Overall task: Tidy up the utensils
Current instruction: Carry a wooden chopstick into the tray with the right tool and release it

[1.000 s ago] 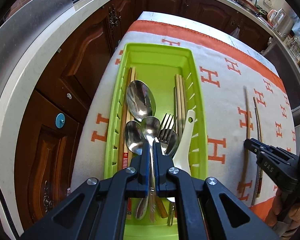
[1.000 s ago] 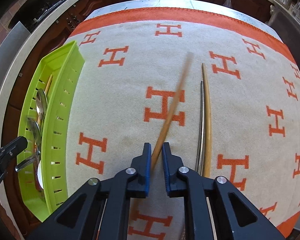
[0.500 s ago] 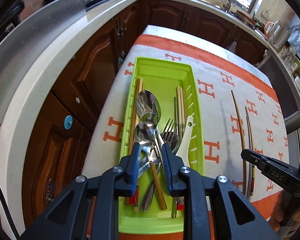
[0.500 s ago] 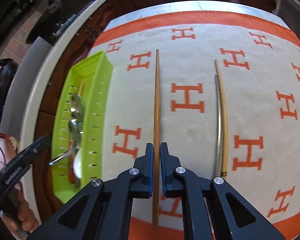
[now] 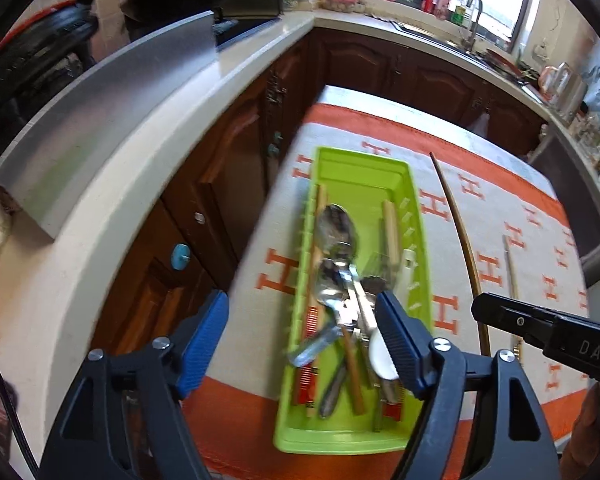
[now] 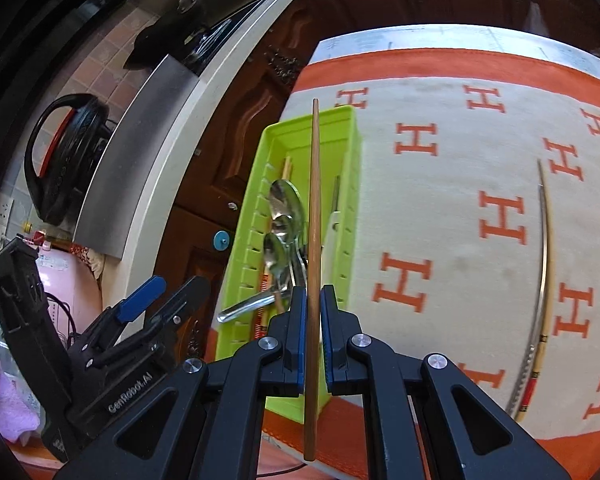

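Observation:
A green utensil tray (image 5: 364, 168) (image 6: 268, 140) lies on the left of the H-patterned cloth and holds metal spoons (image 5: 336, 228), forks, chopsticks and a white spoon (image 5: 380, 354). My left gripper (image 5: 302, 344) is open and empty above the tray's near end; it also shows in the right wrist view (image 6: 156, 292). My right gripper (image 6: 312, 328) is shut on a wooden chopstick (image 6: 314, 200) and holds it lengthwise above the tray. In the left wrist view that chopstick (image 5: 458, 224) sits just right of the tray.
Two more chopsticks (image 6: 544, 248), one metal and one pale wood, lie on the cloth (image 6: 440, 184) to the right. A white counter (image 5: 148, 152) with dark wooden cabinets runs along the left. A black kettle (image 6: 68, 152) stands on the counter.
My left gripper let go of the spoon, opened wide and pulled back. My right gripper lifted the wooden chopstick off the cloth and carried it left over the tray.

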